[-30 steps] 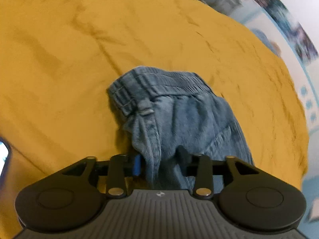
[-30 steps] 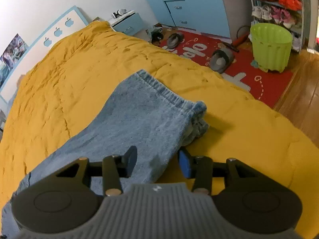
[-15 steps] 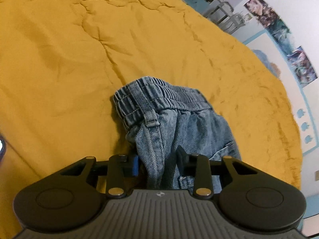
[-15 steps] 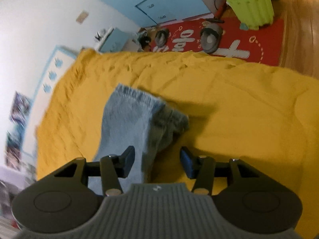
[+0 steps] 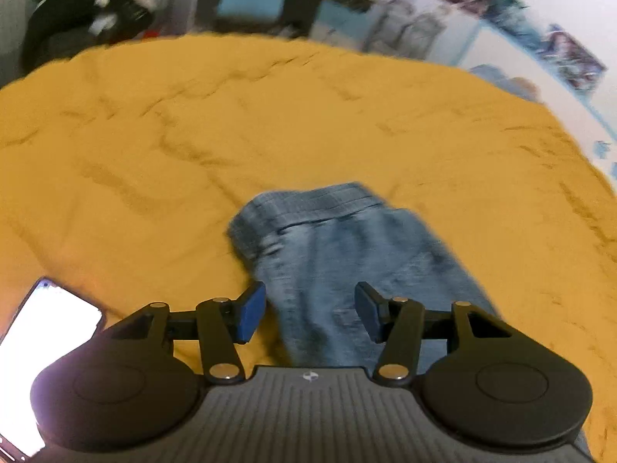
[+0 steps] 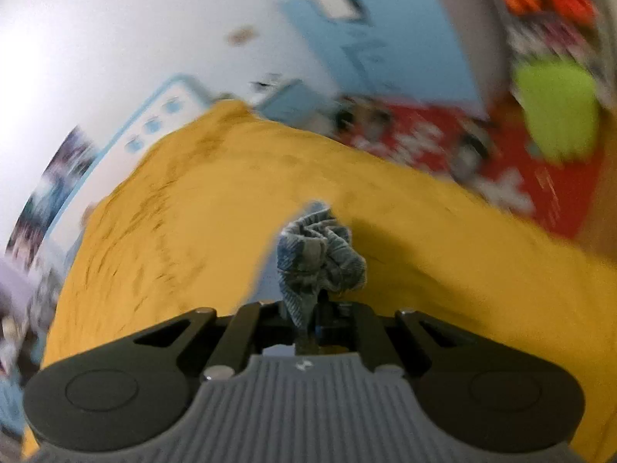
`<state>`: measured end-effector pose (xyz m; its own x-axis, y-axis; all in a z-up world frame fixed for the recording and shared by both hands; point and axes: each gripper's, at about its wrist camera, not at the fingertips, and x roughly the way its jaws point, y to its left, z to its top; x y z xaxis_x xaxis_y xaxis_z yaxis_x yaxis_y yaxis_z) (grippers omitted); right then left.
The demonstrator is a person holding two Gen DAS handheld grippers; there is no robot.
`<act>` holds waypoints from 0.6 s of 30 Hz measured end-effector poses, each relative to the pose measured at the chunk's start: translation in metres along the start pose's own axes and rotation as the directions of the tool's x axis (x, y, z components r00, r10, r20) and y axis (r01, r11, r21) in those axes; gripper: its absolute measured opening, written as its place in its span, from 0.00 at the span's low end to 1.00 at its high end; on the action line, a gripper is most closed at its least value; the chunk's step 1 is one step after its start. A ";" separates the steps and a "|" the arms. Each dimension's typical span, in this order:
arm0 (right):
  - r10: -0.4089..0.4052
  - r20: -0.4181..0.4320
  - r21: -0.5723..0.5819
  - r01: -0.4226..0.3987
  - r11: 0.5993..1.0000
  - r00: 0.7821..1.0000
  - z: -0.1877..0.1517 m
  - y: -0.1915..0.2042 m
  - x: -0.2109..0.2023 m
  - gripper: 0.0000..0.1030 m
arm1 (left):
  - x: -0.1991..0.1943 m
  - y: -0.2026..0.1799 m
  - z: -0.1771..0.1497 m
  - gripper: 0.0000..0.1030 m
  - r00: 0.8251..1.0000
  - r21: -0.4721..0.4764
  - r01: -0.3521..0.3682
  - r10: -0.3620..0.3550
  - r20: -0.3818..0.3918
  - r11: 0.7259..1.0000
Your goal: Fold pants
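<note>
Blue denim pants [image 5: 339, 254] lie on a yellow bedspread [image 5: 193, 135], waistband end away from me in the left wrist view. My left gripper [image 5: 310, 314] is open, its blue pads apart on either side of the denim just above it. My right gripper [image 6: 308, 312] is shut on a bunched end of the pants [image 6: 320, 254], which stands crumpled in front of the jaws over the bedspread [image 6: 193, 212]. Both views are blurred by motion.
A lit phone [image 5: 42, 351] lies at the lower left of the left wrist view. Beyond the bed, the right wrist view shows a red rug [image 6: 482, 154], a green bin [image 6: 555, 115] and blue cabinets [image 6: 405, 38].
My left gripper has let go of the waistband end and opened. My right gripper has closed on the leg end and lifted it, bunching the fabric.
</note>
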<state>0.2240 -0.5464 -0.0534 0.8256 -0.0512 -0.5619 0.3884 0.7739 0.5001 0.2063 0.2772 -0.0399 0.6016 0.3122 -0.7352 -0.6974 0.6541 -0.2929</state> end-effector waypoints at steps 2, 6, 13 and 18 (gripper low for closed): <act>0.037 0.007 -0.114 -0.036 0.993 0.999 0.007 0.046 -0.004 0.02 | -0.011 -0.012 -0.001 0.61 0.998 0.041 0.063 -0.063 0.002 0.997; 0.124 -0.032 -0.279 -0.128 0.952 0.992 0.001 0.136 -0.001 0.02 | -0.029 -0.044 -0.011 0.60 0.973 0.152 0.231 -0.225 -0.052 0.961; 0.212 -0.233 -0.458 -0.299 0.837 0.949 -0.087 0.262 0.032 0.02 | -0.044 -0.084 -0.059 0.54 0.836 0.183 0.539 -0.496 -0.235 0.822; 0.133 -0.484 -0.509 -0.402 0.761 0.865 -0.191 0.286 0.066 0.02 | -0.034 -0.097 -0.104 0.53 0.746 0.120 0.634 -0.564 -0.355 0.764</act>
<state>0.3112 -0.2074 -0.0728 0.5674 0.3646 -0.7383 -0.2447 0.9308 0.2716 0.2138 0.1317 -0.0499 0.7035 -0.3803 -0.6003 -0.1041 0.7805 -0.6164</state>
